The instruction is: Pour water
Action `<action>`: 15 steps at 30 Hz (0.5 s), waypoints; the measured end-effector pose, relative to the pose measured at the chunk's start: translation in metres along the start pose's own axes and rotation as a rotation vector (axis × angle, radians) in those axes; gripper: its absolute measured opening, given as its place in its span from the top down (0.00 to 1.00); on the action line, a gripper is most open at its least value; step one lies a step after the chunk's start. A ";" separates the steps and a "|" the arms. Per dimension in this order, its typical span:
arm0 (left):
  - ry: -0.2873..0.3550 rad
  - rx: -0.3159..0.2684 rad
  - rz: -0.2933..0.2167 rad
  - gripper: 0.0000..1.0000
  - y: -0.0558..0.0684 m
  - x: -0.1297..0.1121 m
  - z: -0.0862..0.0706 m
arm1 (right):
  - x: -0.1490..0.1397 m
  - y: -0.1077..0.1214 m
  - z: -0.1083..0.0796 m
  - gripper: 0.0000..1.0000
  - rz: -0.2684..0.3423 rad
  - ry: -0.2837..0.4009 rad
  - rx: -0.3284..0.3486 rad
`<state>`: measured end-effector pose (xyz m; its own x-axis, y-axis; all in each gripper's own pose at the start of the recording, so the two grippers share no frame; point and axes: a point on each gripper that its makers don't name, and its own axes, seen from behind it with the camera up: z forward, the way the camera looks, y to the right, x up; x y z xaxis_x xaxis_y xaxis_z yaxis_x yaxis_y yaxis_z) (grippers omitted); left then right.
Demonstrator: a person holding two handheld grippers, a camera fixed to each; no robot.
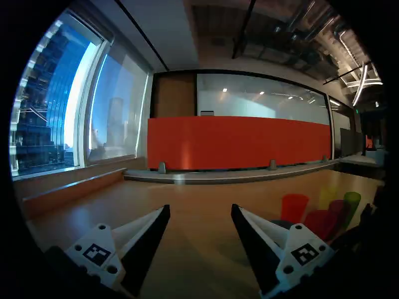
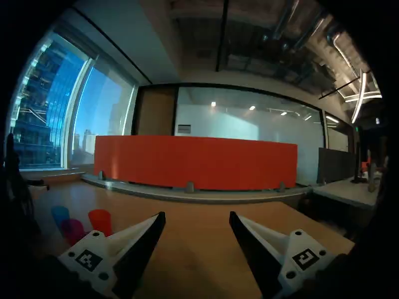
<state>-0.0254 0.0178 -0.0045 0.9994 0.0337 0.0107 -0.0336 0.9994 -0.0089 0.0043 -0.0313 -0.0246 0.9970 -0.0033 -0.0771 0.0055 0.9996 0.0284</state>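
My left gripper (image 1: 200, 210) stands open above the wooden table (image 1: 199, 199), with nothing between its fingers. To its right on the table stands a group of plastic cups: an orange cup (image 1: 294, 207), a red cup (image 1: 321, 223), a magenta cup (image 1: 338, 208), a yellow cup (image 1: 326, 195) and a green cup (image 1: 351, 200). My right gripper (image 2: 197, 217) is open too and holds nothing. At its lower left stand an orange cup (image 2: 100, 220), a purple cup (image 2: 73, 229) and a blue cup (image 2: 60, 215). I cannot tell whether any cup holds water.
An orange partition (image 1: 238, 142) runs along the table's far edge, with glass walls behind it. Large windows (image 1: 75, 114) fill the left side. A grey desk (image 2: 346, 192) stands to the right in the right gripper view.
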 end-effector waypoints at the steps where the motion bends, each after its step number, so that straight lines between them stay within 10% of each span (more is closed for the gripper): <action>1: 0.000 0.000 0.000 0.09 0.000 0.000 0.000 | -0.001 -0.002 0.002 0.01 0.001 0.003 0.003; 15: 0.000 0.000 0.000 0.09 0.000 0.000 -0.001 | 0.005 -0.011 0.020 0.01 0.005 0.051 -0.004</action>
<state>-0.0250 0.0175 -0.0057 0.9994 0.0338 0.0106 -0.0337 0.9994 -0.0088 0.0108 -0.0430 -0.0058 0.9918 0.0027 -0.1277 0.0004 0.9997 0.0245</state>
